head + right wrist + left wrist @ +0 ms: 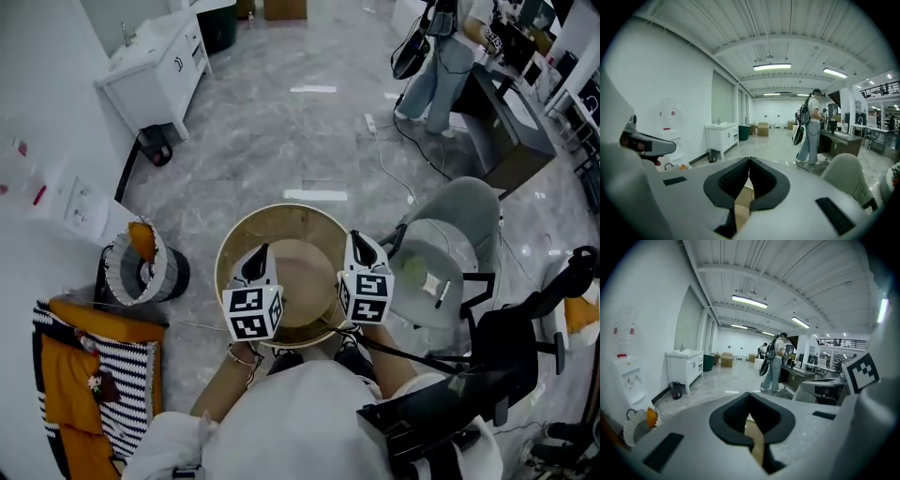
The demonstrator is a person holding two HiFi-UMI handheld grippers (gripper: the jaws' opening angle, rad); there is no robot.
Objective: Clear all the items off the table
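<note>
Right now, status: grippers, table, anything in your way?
Grippers: left gripper shut, empty; right gripper shut, empty. Both over round table; no items showing on its top. Grey chair close at right, white basket at left.

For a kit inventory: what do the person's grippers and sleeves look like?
Both hand-held grippers, left and right: pale grey bodies, black jaw pads, cubes with black-and-white square markers. Black cable behind the right one. White top; bracelet on the left wrist.

Head view: overhead, steeply down, close above round worktop [291, 217] | left and right gripper views: near level, facing 12 o'clock | shared: white cabinet [685, 367] 10 o'clock, standing person [808, 131] 1 o'clock
</note>
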